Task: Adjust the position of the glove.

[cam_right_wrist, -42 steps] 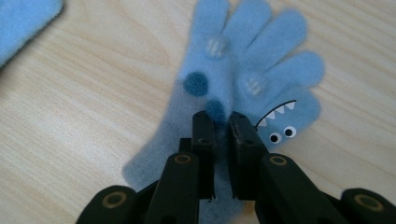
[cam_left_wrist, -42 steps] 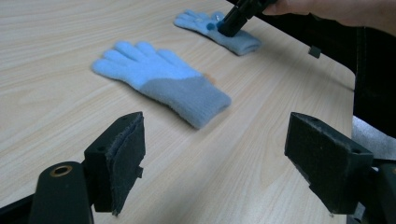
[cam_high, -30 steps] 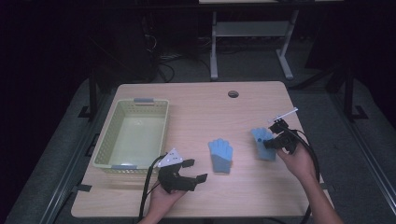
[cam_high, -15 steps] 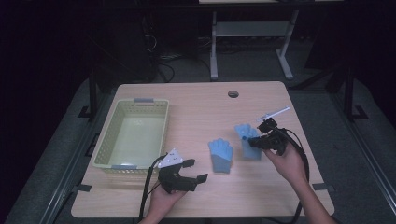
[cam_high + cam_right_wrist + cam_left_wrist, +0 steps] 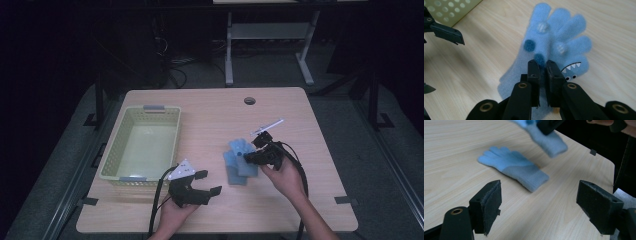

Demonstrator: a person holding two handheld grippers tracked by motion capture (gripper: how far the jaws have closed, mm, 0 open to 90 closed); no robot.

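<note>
The light-blue knitted glove with dark and pale pompoms and a toothy monster face [image 5: 554, 47] is hanging from the right gripper [image 5: 542, 72], whose fingers are pinching a fold of the knit near its middle — it is being held just above the pale wooden counter [image 5: 210, 115], right over the second plain light-blue knitted glove [image 5: 514, 167], which is lying flat with its cuff towards the near edge. In the high view the held glove [image 5: 239, 148] is overlapping that flat glove [image 5: 237, 170].

Judging by how it is drooping, the glove is light, soft and floppy: it is likely to fold and swing rather than keep a shape, and the fuzzy knit should give the pads good purchase. The cuff or a pinch of fabric through the palm looks the surest hold; a single knitted finger would probably stretch.

The left gripper [image 5: 192, 190] is resting near the front edge, its fingers spread wide and holding nothing. Beside it the pale-green perforated plastic basket [image 5: 172, 112] is standing empty.
</note>
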